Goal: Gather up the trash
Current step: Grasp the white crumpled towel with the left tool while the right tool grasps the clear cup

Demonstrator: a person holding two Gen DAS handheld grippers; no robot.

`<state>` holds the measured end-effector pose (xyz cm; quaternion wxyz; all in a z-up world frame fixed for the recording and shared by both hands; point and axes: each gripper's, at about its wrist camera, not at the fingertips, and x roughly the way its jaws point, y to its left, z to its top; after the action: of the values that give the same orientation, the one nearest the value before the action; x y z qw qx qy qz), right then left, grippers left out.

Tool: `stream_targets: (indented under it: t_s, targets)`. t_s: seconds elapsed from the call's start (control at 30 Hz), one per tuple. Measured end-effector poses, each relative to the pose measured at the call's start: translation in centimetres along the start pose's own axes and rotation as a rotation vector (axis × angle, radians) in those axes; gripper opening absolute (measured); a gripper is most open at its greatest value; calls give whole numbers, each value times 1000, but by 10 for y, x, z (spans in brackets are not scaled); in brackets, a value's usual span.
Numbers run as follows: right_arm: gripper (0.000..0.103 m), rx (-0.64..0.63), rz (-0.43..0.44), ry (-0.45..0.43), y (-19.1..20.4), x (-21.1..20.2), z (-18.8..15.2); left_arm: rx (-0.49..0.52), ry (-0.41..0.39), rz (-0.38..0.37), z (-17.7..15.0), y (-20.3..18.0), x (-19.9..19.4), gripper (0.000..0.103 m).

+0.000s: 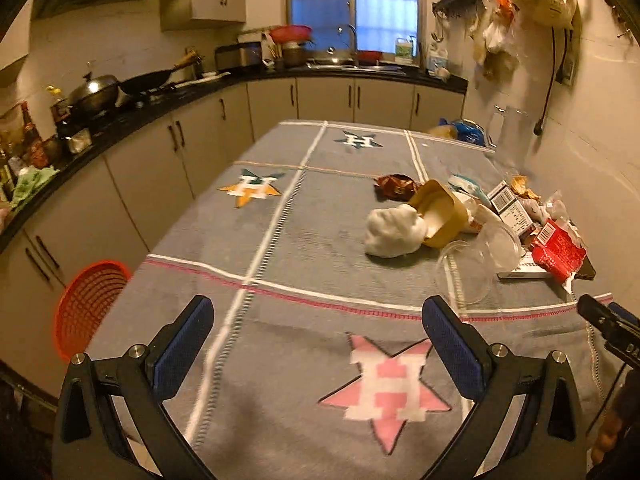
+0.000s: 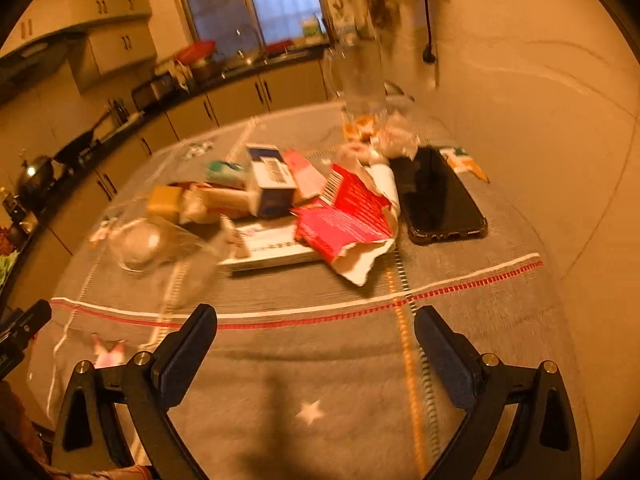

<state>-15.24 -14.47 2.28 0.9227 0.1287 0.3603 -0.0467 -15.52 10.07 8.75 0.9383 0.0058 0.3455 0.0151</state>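
A heap of trash lies on the right side of the grey cloth-covered table (image 1: 280, 240): a crumpled white tissue (image 1: 394, 232), a tan paper cup (image 1: 438, 216) on its side, a clear plastic cup (image 1: 468, 276), a torn red wrapper (image 1: 558, 250) and a brown wrapper (image 1: 394, 187). My left gripper (image 1: 316, 320) hovers open over the near table, well short of the heap. In the right wrist view the red wrapper (image 2: 346, 216), clear cup (image 2: 160, 248) and a white-blue box (image 2: 268, 184) lie ahead of my open right gripper (image 2: 316, 328), which holds nothing.
A black phone (image 2: 438, 196) lies just right of the heap, near the wall. An orange-red mesh basket (image 1: 90, 304) stands beside the table's left edge. Counters with pans (image 1: 96, 92) run along the left and back. Bags hang on the right wall (image 1: 520, 12).
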Motion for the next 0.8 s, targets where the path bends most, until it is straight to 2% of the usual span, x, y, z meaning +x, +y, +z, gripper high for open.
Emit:
stream_targets:
  t_s: [0.13, 0.3, 0.53, 0.8]
  targets:
    - [101, 1, 3, -58, 12, -23, -4, -6, -24, 5, -4, 4, -13, 103]
    - [101, -2, 20, -110, 20, -40, -7, 32, -61, 58, -8, 4, -29, 103]
    - [101, -4, 40, -106, 29, -44, -15, 44, -77, 100, -11, 11, -37, 103]
    - [101, -54, 60, -119, 49, -47, -21, 39, -44, 120, -16, 23, -32, 103]
